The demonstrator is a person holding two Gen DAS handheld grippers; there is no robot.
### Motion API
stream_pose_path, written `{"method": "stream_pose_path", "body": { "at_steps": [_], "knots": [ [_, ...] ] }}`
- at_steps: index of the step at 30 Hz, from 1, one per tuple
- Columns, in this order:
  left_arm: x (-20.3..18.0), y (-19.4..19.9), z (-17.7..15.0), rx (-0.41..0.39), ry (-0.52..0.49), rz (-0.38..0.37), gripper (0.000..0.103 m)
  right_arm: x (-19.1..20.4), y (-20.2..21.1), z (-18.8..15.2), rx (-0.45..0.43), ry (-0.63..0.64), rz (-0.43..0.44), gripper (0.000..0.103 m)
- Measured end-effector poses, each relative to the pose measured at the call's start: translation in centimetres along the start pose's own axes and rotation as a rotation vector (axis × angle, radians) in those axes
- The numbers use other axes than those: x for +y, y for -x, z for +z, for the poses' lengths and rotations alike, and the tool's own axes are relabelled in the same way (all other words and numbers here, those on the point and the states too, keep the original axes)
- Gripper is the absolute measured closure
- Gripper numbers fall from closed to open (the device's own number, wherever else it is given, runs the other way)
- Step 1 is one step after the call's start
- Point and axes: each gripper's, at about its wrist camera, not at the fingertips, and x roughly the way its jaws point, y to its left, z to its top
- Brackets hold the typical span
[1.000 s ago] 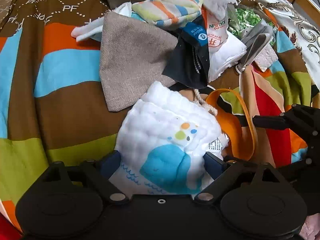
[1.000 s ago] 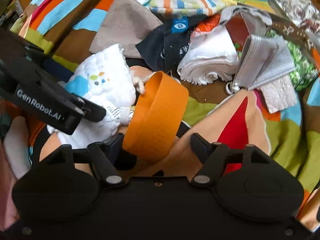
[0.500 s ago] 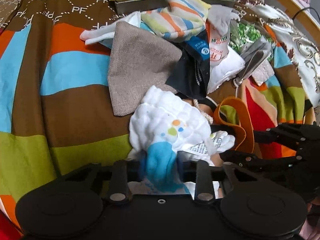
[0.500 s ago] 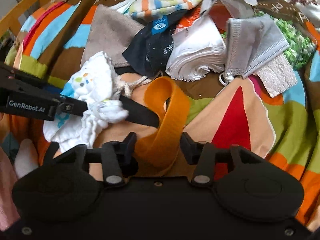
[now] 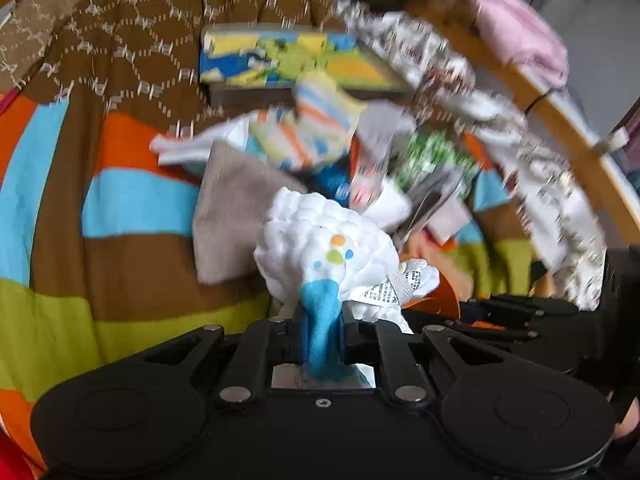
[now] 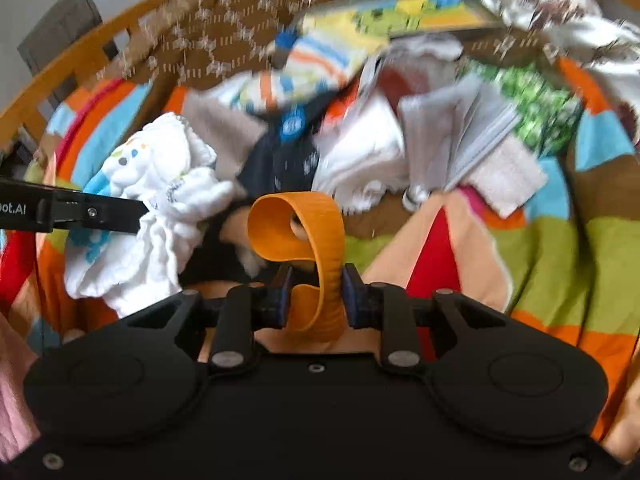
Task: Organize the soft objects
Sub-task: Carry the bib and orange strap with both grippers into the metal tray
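Observation:
My left gripper (image 5: 320, 320) is shut on a white quilted cloth (image 5: 320, 240) with a blue patch and coloured dots, lifted off the bedspread. The same cloth (image 6: 156, 184) hangs from the left gripper's fingers (image 6: 104, 214) at the left of the right wrist view. My right gripper (image 6: 314, 292) is shut on a curled orange band (image 6: 304, 232), held above the bed. A sliver of that orange band (image 5: 444, 300) shows behind the cloth in the left wrist view. Both views are blurred by motion.
A pile of soft items lies beyond: a beige pouch (image 5: 236, 208), a striped sock (image 6: 316, 60), a dark cloth (image 6: 284, 160), white cloth (image 6: 364, 152), a grey mask (image 6: 456, 132). A colourful box (image 5: 288, 60) sits behind. A wooden bed rail (image 5: 560, 120) curves right.
Both grippers closed further and rose away from the bed, lifting the white cloth and the orange band. The pile looks farther off and blurred.

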Motion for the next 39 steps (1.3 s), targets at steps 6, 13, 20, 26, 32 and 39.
{"method": "stream_pose_path", "body": {
  "at_steps": [6, 13, 20, 26, 32, 39],
  "knots": [
    [0.3, 1.6, 1.5, -0.127, 0.045, -0.046, 0.089, -0.6, 2.6, 1.5, -0.132, -0.008, 0.015, 0.085],
    [1.6, 2.3, 6.5, -0.336, 0.13, -0.045, 0.089, -1.2, 4.3, 6.5, -0.237, 0.017, -0.01, 0.084],
    [3.8, -1.3, 14.3, -0.43, 0.184, -0.006, 0.089, -2.3, 1.7, 15.3, -0.287, 0.072, -0.076, 0.084],
    [6.7, -6.1, 21.1, -0.477, 0.254, -0.006, 0.089, -3.5, -4.3, 24.2, -0.234, 0.091, -0.136, 0.084],
    [10.1, -11.6, 25.3, -0.487, 0.335, -0.058, 0.089, -4.5, -12.5, 31.8, -0.15, 0.08, -0.198, 0.084],
    [12.5, -17.3, 27.0, -0.402, 0.343, -0.027, 0.089, -3.4, -21.0, 35.5, -0.048, 0.132, -0.281, 0.083]
  ]
}}
